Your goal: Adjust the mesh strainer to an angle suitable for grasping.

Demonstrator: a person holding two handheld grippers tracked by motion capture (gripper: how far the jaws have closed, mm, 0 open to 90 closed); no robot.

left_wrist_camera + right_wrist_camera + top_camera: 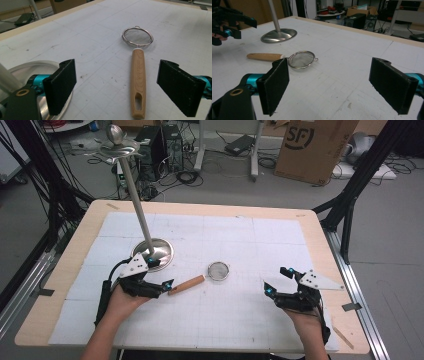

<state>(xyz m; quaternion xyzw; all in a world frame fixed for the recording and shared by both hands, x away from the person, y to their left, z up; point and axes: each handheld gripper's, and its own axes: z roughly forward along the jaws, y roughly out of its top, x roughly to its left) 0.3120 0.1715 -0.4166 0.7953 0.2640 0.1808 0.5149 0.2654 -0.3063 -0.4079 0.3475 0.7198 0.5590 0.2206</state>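
Jaws of both grippers stand spread wide, their black ribbed pads gripping nothing; the left gripper (160, 272) sits just beside the butt of the small round wire-mesh strainer with a pale wooden handle (138, 72), whose slotted handle lies flat between the pads without touching them; the right gripper (278, 281) hovers well apart over bare white gridded mat (240, 315); a polished steel stand with a domed base and slim pole (156, 251) crowds the left gripper's outer side.
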